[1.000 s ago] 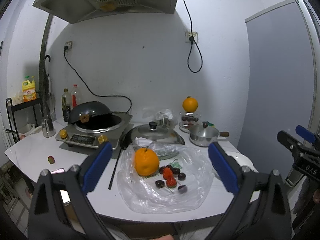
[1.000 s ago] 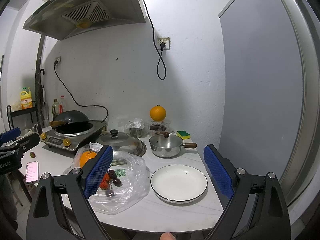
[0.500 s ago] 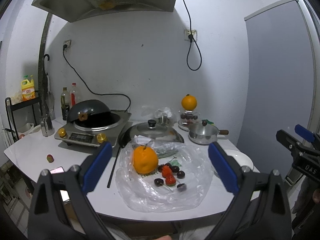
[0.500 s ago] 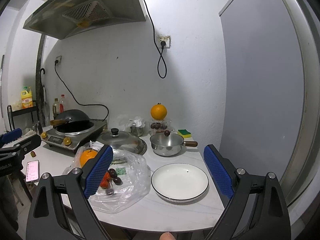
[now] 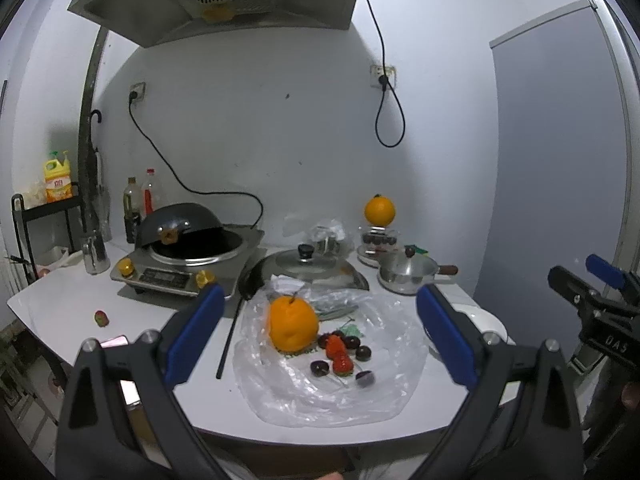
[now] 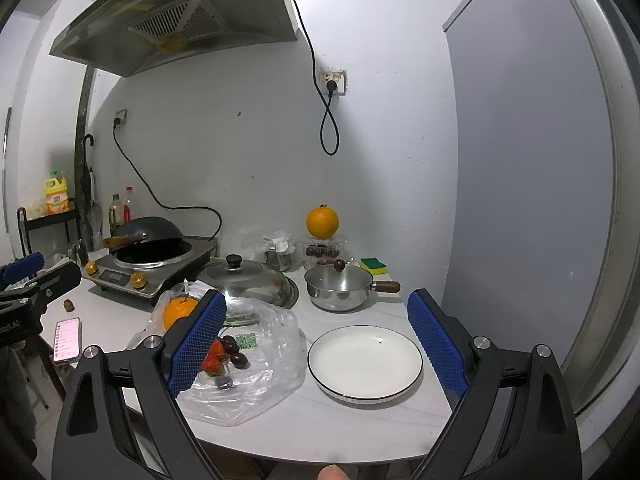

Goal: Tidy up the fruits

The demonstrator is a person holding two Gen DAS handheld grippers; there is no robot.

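Note:
An orange (image 5: 293,324) lies on a clear plastic bag (image 5: 332,368) on the white counter, with strawberries (image 5: 339,356) and several dark cherries (image 5: 363,353) beside it. In the right wrist view the orange (image 6: 179,311), strawberries (image 6: 213,358) and cherries (image 6: 234,350) lie left of an empty white plate (image 6: 365,362). A second orange (image 6: 322,222) sits on a clear box at the back. My left gripper (image 5: 318,334) is open and empty, in front of the bag. My right gripper (image 6: 314,344) is open and empty, in front of the plate.
An induction cooker with a black wok (image 5: 188,240) stands back left. A glass-lidded pan (image 5: 306,268) and a small steel pot (image 6: 340,286) stand behind the bag. A phone (image 6: 67,338) and a small fruit (image 5: 101,318) lie at the left. A black chopstick (image 5: 230,340) lies beside the bag.
Both grippers have drifted slightly nearer the counter; the view has shifted a little. Nothing on the counter has moved.

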